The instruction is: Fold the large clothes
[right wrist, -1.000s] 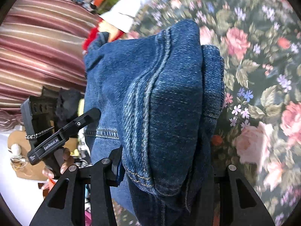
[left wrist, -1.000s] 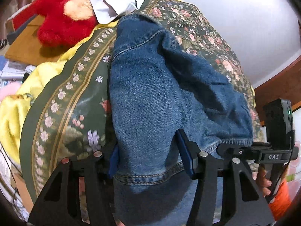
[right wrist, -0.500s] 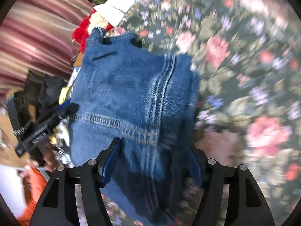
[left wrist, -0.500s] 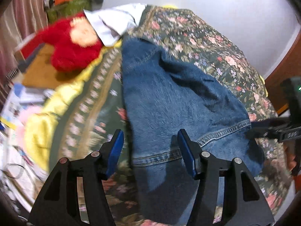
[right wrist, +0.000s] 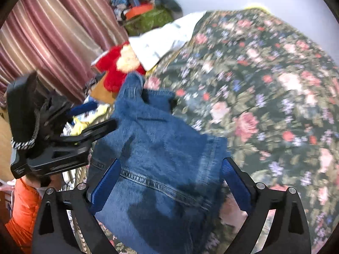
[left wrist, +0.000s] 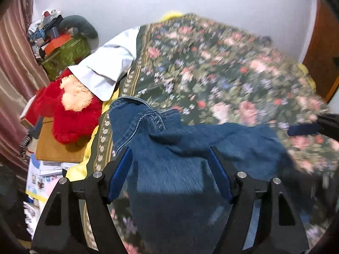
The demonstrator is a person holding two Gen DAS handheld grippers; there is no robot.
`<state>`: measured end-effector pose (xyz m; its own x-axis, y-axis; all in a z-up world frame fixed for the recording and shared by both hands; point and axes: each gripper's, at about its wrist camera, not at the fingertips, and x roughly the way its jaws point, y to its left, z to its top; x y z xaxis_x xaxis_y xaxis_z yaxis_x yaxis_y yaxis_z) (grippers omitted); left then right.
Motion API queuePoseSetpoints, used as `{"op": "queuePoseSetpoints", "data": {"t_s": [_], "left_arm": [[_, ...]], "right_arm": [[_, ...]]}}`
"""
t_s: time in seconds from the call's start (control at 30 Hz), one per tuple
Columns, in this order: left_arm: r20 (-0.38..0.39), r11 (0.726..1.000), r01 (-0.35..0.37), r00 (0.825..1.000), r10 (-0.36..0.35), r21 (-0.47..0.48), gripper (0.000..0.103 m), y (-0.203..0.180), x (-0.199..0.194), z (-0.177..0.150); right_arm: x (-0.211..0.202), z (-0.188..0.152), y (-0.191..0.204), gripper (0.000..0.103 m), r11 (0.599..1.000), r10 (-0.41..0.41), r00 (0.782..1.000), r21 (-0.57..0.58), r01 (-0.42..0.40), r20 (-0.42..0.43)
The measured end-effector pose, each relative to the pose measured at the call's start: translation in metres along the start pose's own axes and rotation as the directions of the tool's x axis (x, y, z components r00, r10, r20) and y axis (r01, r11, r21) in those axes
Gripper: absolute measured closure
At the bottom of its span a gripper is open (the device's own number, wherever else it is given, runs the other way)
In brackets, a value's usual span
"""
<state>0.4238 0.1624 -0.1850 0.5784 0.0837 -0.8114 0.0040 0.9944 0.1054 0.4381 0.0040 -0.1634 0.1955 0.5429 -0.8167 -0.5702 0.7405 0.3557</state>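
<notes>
Both tools just let go: left tool (left wrist: 169,173) and right tool (right wrist: 169,182) jaws opening, denim jacket (left wrist: 180,148) lying loose on bed (left wrist: 222,74), lower centre. Fold laid.

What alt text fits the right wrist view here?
The right claw is opening over folded blue jeans on a floral bedspread. The left claw is at left; a red plush toy lies beyond.
</notes>
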Motion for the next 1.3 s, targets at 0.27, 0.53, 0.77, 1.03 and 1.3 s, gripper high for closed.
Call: {"op": "queuePoseSetpoints", "data": {"t_s": [0.27,0.53,0.77,1.03,1.3], "left_arm": [[-0.064,0.992,-0.024,0.998,0.016,-0.126,0.026,0.03,0.055,0.012],[-0.012,0.996,0.027,1.0,-0.028,-0.084,0.026,0.013,0.008,0.0],[-0.025,0.995,0.089,0.996,-0.09,-0.033,0.025,-0.008,-0.041,-0.054],[-0.081,0.999,0.048,0.996,-0.047,0.002,0.023,-0.013,-0.071,-0.124],[0.038,0.993,-0.006,0.999,0.011,-0.115,0.023,0.006,-0.139,-0.137]], "right_arm": [[0.061,-0.013,-0.024,0.008,0.987,-0.15,0.984,-0.08,0.142,-0.098],[0.028,-0.026,-0.044,0.008,0.991,-0.133,0.989,0.011,0.134,-0.067],[0.001,-0.053,0.007,0.008,0.986,-0.125,0.991,-0.118,0.118,-0.053],[-0.005,-0.104,0.021,0.008,0.979,-0.165,0.98,-0.14,0.149,-0.112],[-0.078,-0.124,0.021,0.008,0.98,-0.194,0.981,-0.05,0.195,0.024]]}}
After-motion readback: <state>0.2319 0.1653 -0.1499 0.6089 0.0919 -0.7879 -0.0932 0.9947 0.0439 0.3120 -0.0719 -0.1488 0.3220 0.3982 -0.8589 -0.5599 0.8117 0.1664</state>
